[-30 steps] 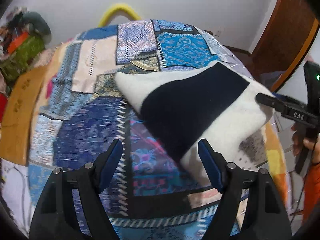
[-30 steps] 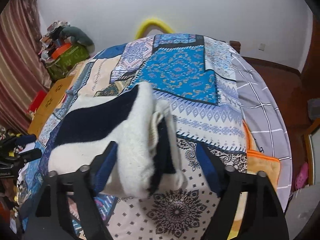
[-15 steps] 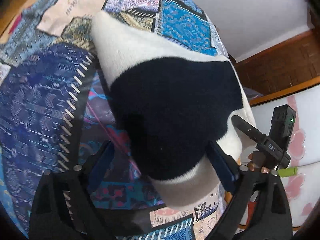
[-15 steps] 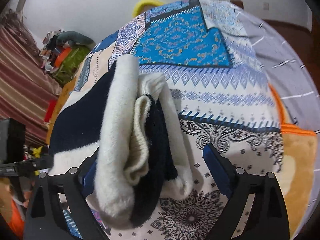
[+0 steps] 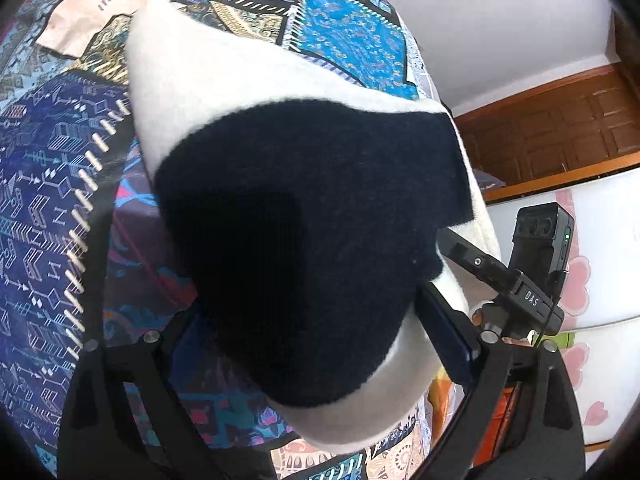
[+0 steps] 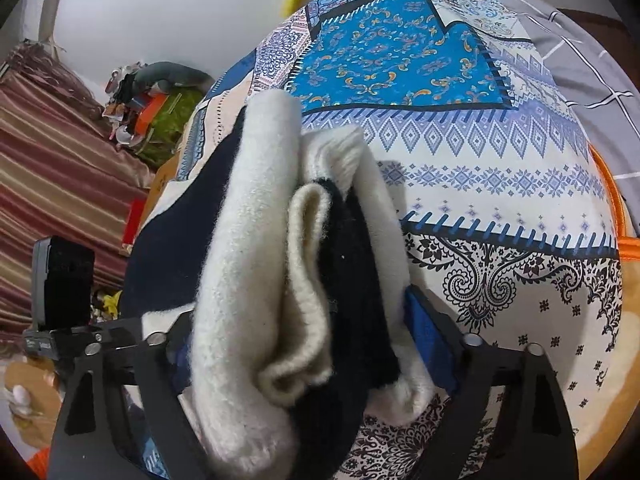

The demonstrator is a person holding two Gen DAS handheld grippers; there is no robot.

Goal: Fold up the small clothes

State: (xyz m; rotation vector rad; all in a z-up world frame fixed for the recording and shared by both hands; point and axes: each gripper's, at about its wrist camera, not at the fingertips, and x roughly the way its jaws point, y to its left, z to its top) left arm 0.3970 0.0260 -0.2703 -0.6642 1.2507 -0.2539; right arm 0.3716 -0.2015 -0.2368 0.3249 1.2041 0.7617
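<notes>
A folded white and dark navy fleece garment (image 5: 304,208) lies on the patchwork bedspread (image 5: 48,208). In the left wrist view my left gripper (image 5: 316,328) straddles its near end, blue pads on either side, jaws wide. In the right wrist view the garment's stacked folded edges (image 6: 296,280) fill the gap between the pads of my right gripper (image 6: 304,344), which sits wide around the bundle. The right gripper (image 5: 500,276) also shows in the left wrist view against the garment's right end. The left gripper's body (image 6: 60,292) shows at the left of the right wrist view.
The bed carries a blue patterned quilt (image 6: 400,56) and a grey checked sheet (image 6: 592,52) at the right. A heap of clothes and toys (image 6: 156,92) lies by a striped curtain (image 6: 52,168). A wooden door (image 5: 560,128) stands behind the bed.
Both grippers have moved in onto the garment's two ends; the bundle now lies between each pair of pads. The garment fills more of both views.
</notes>
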